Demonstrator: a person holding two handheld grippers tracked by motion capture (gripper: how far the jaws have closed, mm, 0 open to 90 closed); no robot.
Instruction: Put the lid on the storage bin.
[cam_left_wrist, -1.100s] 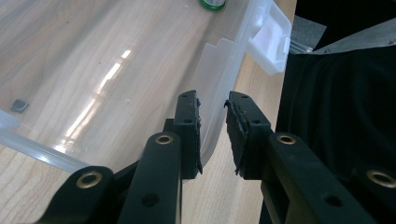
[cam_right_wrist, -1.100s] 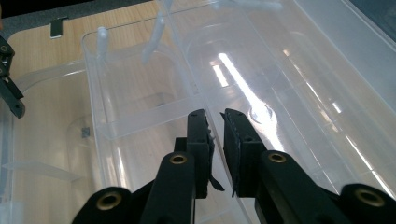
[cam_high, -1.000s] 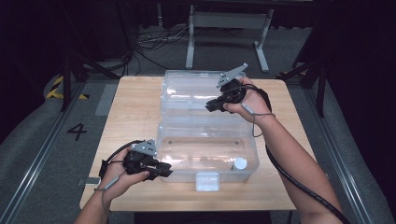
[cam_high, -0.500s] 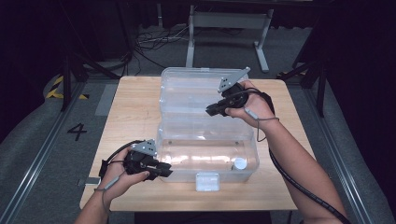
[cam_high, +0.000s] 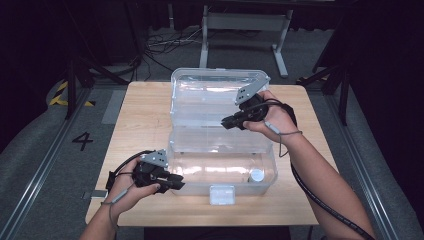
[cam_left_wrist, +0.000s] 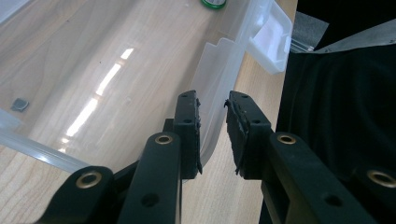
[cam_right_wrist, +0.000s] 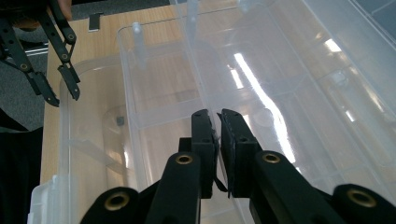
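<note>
A clear plastic box (cam_high: 220, 187) stands on the wooden table with its hinged lid (cam_high: 210, 95) raised behind it. My left gripper (cam_high: 177, 184) is at the box's near left corner. In the left gripper view its jaws (cam_left_wrist: 214, 100) are shut on the box's wall. My right gripper (cam_high: 225, 122) has just been closing, and the lid's thin free edge runs between its pads (cam_right_wrist: 218, 114), which pinch it. The left gripper (cam_right_wrist: 64, 98) also appears at the top left of the right gripper view.
Inside the box lie a white round cap (cam_high: 257, 175) and a small grey piece (cam_left_wrist: 19, 103). A white latch (cam_high: 222, 194) hangs on the box's front. The table (cam_high: 145, 115) has bare wood on both sides of the box. Dark metal stands are behind it.
My right gripper has moved a little toward the near side with the lid's edge, tilting the lid up. The left gripper and the box have stayed put.
</note>
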